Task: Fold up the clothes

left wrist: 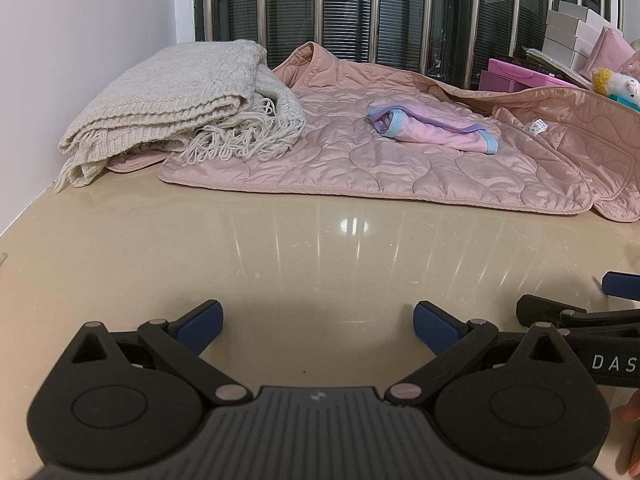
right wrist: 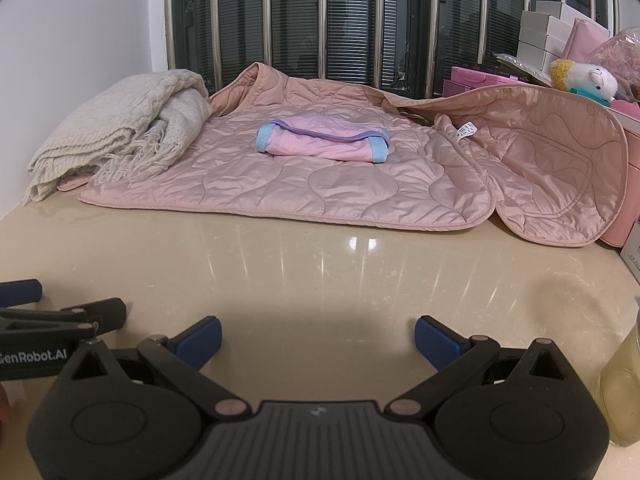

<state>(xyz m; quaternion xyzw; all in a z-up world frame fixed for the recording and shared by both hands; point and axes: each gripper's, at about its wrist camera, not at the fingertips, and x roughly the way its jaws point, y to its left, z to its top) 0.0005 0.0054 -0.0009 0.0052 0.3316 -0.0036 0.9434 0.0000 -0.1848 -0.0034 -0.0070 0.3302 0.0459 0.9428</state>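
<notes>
While tools gape, pink garment [right wrist: 324, 142] lies crosswise

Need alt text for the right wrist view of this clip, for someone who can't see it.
An open right gripper hovers empty over a beige counter, facing a pink quilted jacket spread flat with a small folded pink garment on top. A folded cream knit sits at its left.

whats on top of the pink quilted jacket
A small folded pink garment with blue trim lies on the jacket. The cream knit blanket overlaps its left edge, hiding that part of the jacket.
</notes>
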